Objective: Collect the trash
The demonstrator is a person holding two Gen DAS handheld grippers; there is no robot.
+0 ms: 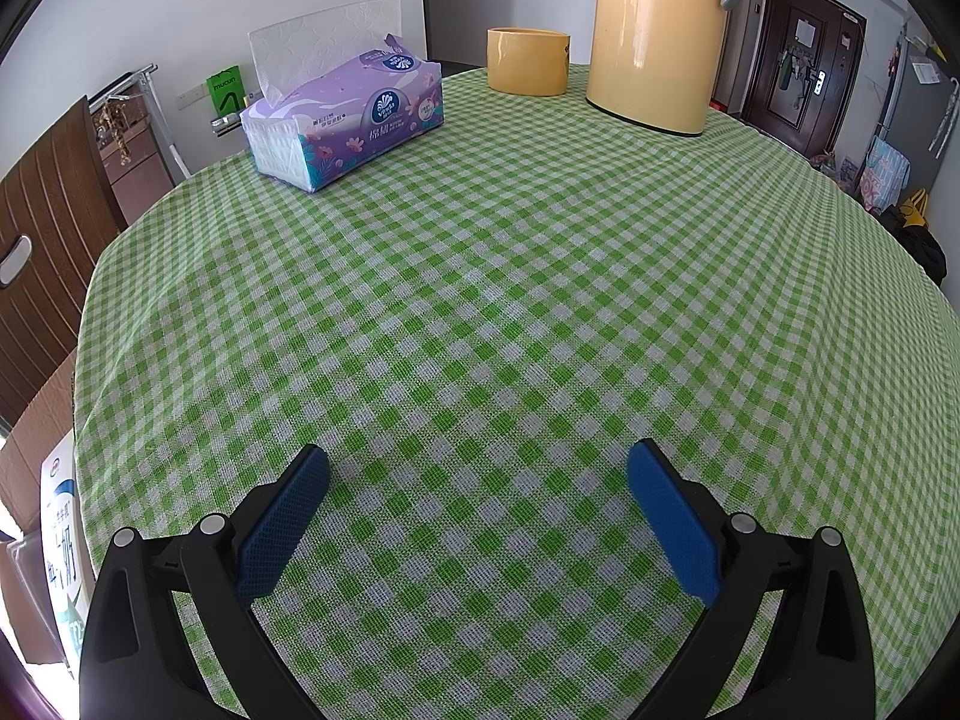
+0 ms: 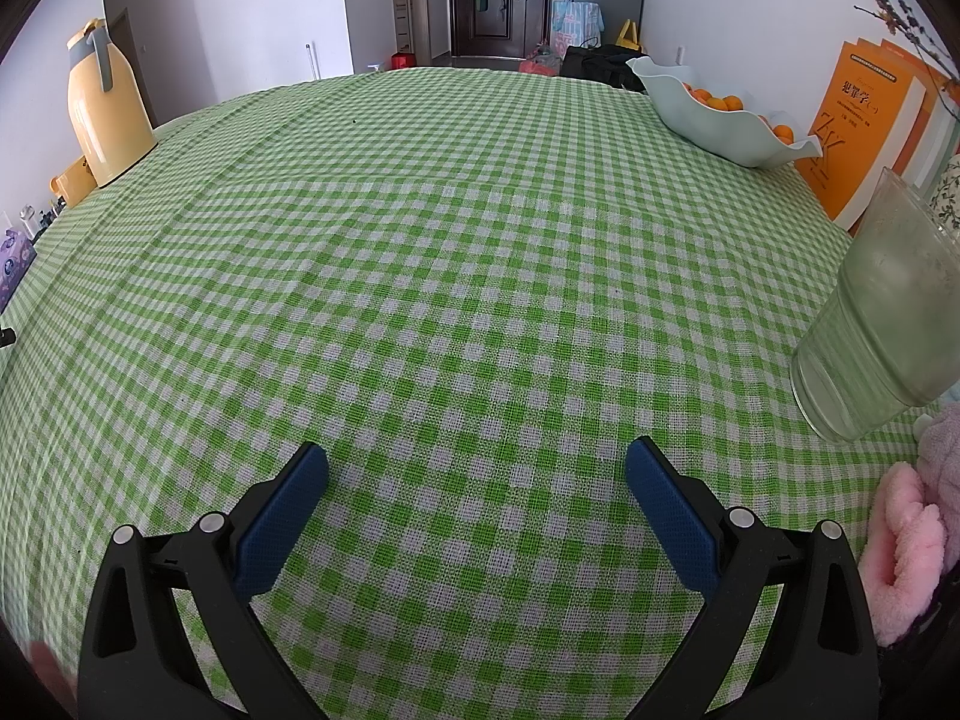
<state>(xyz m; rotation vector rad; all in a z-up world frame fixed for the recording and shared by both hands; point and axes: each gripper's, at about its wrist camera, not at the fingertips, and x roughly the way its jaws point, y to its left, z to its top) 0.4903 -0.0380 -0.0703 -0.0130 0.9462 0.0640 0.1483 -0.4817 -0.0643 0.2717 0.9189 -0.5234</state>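
I've got both claws wide, holding nothing: L claw [image 1: 478,468], R claw [image 2: 477,468], over the cloth [image 1: 510,276]. No trash visible, so can't tell direction, axis or nearer arm. L view shows tissues [image 1: 345,120]; only R shows cup [image 2: 882,324], bowl [image 2: 720,120].

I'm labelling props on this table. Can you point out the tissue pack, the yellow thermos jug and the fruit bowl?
tissue pack [image 1: 354,120]: left wrist view, on its purple printed side.
yellow thermos jug [image 1: 657,36]: left wrist view, mid body.
fruit bowl [image 2: 714,120]: right wrist view, on its pale outer wall.
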